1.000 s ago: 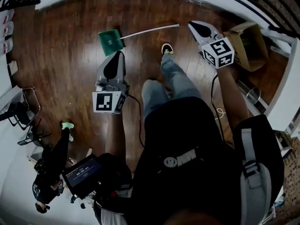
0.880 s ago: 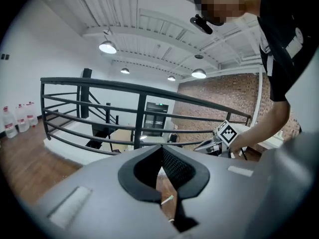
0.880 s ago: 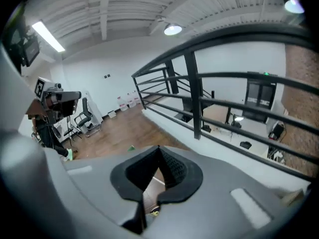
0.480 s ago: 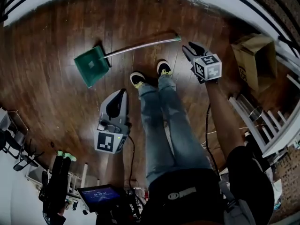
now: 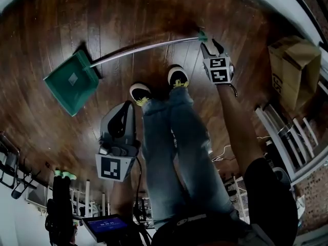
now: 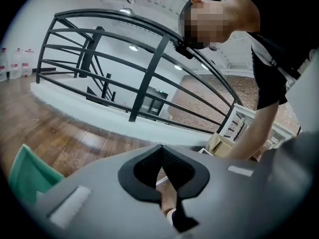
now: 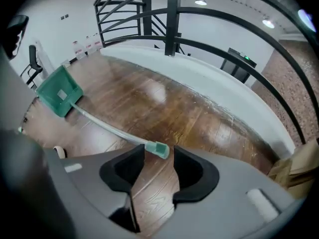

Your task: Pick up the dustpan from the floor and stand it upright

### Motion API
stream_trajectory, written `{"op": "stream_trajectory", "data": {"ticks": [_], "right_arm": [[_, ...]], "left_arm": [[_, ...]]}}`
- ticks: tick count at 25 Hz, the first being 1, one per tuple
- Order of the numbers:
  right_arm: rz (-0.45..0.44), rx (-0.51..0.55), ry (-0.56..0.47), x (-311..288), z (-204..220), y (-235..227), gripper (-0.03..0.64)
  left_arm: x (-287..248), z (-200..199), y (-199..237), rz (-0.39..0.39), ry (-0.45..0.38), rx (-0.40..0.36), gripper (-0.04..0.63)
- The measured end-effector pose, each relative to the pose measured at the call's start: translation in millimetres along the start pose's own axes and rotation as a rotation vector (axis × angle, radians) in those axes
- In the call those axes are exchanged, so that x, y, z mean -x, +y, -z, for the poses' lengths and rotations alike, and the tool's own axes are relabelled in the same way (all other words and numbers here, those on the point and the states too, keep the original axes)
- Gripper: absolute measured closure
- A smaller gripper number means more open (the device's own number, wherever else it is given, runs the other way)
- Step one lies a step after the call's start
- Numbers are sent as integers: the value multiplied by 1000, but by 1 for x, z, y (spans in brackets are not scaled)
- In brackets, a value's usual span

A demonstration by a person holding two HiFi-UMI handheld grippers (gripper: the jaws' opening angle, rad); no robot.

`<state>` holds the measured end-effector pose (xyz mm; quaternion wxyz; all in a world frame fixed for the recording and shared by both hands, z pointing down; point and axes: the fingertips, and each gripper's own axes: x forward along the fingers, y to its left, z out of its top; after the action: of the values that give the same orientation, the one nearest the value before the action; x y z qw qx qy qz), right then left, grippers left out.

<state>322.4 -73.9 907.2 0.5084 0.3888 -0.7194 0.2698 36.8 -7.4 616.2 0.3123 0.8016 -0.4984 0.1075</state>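
The green dustpan (image 5: 72, 83) lies flat on the wooden floor at the left, and its long silver handle (image 5: 143, 47) runs right to a green end cap (image 5: 202, 35). My right gripper (image 5: 211, 45) hangs just over that end, pointing steeply down. In the right gripper view the cap (image 7: 160, 149) sits at the gap between the fingertips of my right gripper (image 7: 158, 156), whose jaws are opening; the pads are not touching it. My left gripper (image 5: 130, 104) is shut and empty beside the person's legs, with a corner of the pan (image 6: 30, 176) at its left.
The person's two shoes (image 5: 139, 93) stand just below the handle. An open cardboard box (image 5: 297, 65) and a white rack (image 5: 287, 137) sit at the right. A black railing (image 7: 172, 14) on a white ledge bounds the floor beyond the dustpan. Another person (image 5: 59, 209) stands at the lower left.
The person has bent down and both grippers have sunk toward the floor. The right gripper came down to the handle's green end and its jaws opened.
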Motion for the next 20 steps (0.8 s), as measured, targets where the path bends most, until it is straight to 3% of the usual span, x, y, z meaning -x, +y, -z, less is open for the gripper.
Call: {"op": "stream_trajectory", "data": {"ticks": [3, 13, 17, 20], "right_arm": [[1, -13, -4, -15, 15, 0, 419], [72, 97, -64, -62, 27, -11, 396], [139, 149, -199, -68, 15, -16, 476], [186, 180, -239, -65, 8, -16, 537]], "left_arm": [[-4, 14, 4, 14, 10, 1, 578], [-15, 45, 3, 56, 42, -49, 578], [-26, 65, 4, 69, 61, -41, 578], [-33, 70, 2, 87, 69, -50, 578]]}}
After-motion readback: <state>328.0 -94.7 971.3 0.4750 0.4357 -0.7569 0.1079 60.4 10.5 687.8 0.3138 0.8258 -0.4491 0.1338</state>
